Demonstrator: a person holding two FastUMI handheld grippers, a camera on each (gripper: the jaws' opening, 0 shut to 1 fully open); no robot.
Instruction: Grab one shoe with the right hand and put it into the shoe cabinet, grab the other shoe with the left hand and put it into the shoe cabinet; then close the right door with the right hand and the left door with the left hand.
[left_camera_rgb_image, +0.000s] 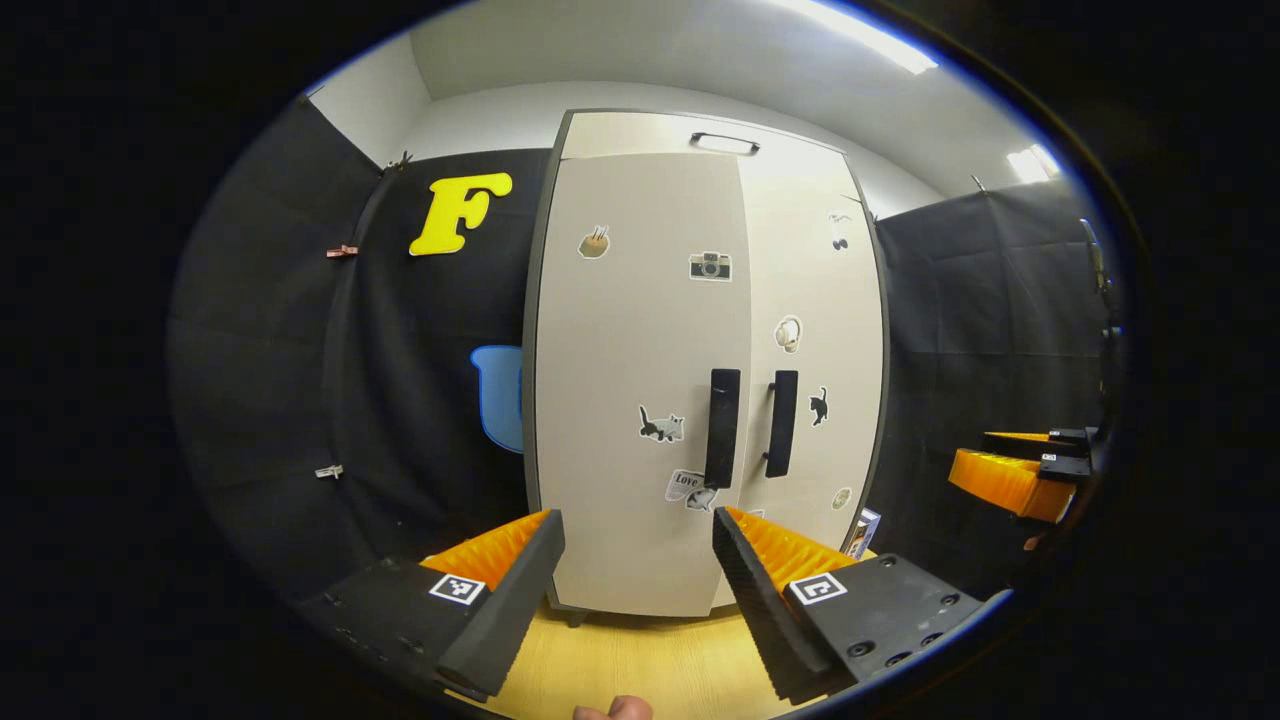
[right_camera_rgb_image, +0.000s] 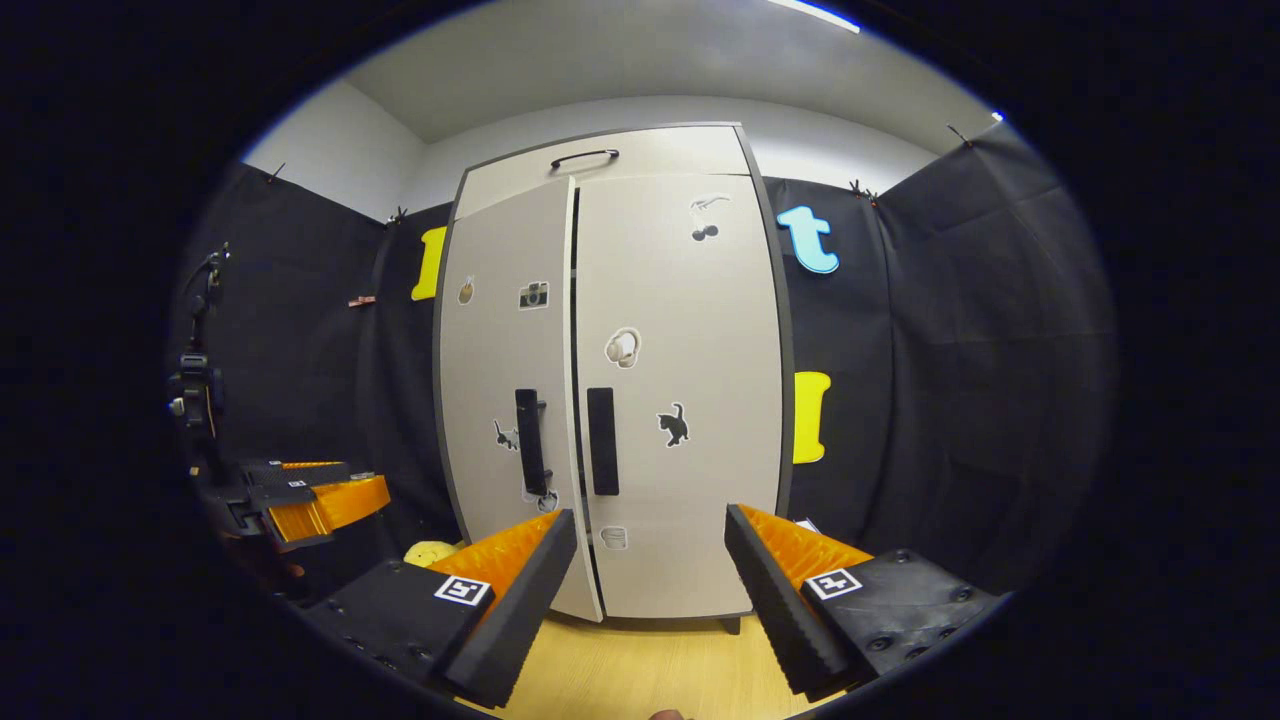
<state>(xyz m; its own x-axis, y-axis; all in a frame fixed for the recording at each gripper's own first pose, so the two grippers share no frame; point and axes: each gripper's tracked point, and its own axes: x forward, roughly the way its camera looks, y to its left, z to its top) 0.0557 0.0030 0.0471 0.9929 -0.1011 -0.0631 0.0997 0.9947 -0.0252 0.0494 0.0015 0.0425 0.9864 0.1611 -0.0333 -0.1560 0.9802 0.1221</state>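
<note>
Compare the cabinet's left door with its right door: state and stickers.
The left door looks not quite shut: a dark gap runs between it and the right door, which looks flush with the cabinet. The left door bears a camera sticker; the right door bears a black cat sticker. Both are pale, tall panels, each with a black vertical handle beside the centre seam.

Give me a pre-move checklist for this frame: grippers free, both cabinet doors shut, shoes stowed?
1. Left gripper: fingers apart, nothing between them: ok.
2. Right gripper: fingers apart, nothing between them: ok.
3. Right door of the beige two-door shoe cabinet: looks flush: ok.
4. Left door: a dark seam runs along its inner edge, so it may be slightly ajar: cannot tell.
5. Shoes inside: the doors hide the interior: cannot tell.
</note>
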